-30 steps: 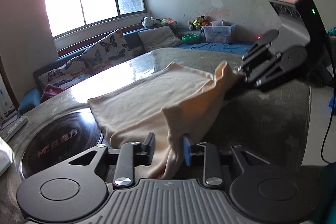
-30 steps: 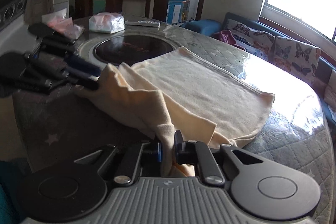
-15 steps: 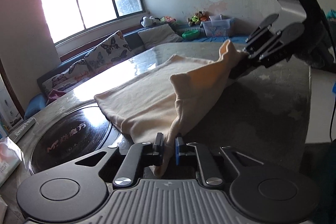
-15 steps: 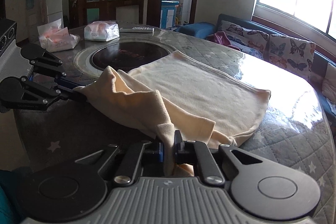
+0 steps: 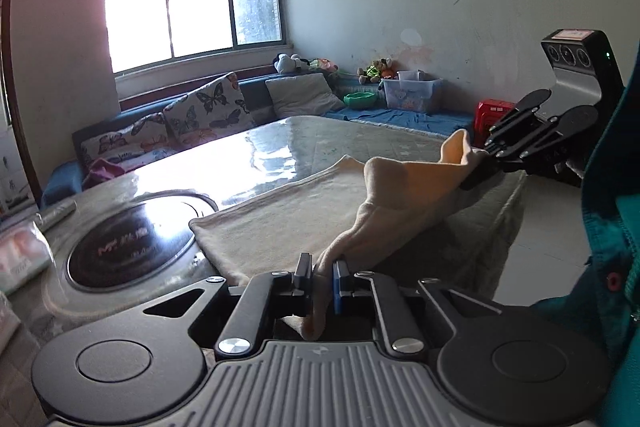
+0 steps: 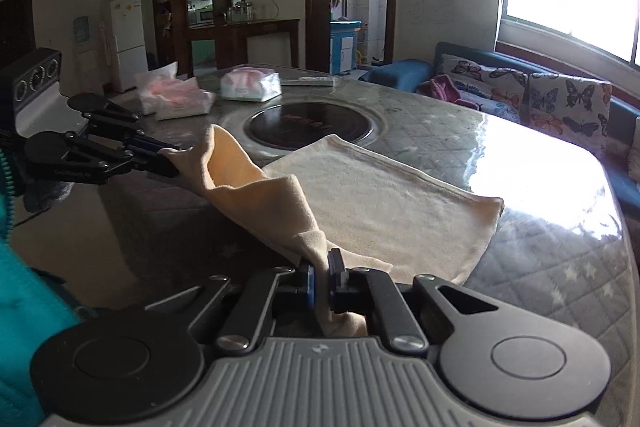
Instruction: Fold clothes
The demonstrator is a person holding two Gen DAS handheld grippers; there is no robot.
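Observation:
A cream-coloured garment (image 5: 296, 211) lies on the round quilt-covered table (image 5: 360, 139); it also shows in the right wrist view (image 6: 384, 195). My left gripper (image 5: 322, 277) is shut on one near corner of the garment and holds it raised. My right gripper (image 6: 320, 277) is shut on the other near corner. Each gripper shows in the other's view, the right one (image 5: 480, 167) and the left one (image 6: 168, 161), with the cloth's near edge stretched between them above the table's edge. The far part of the garment still lies flat.
A black round cooktop (image 6: 312, 125) is set in the table's middle, also in the left wrist view (image 5: 128, 247). Plastic-wrapped tissue packs (image 6: 250, 87) and a remote (image 6: 308, 80) lie beyond it. A sofa with butterfly cushions (image 5: 200, 111) stands under the window.
The left gripper closed on the garment's corner. Both grippers then lifted the near edge and pulled back toward the table's edge, stretching the cloth between them.

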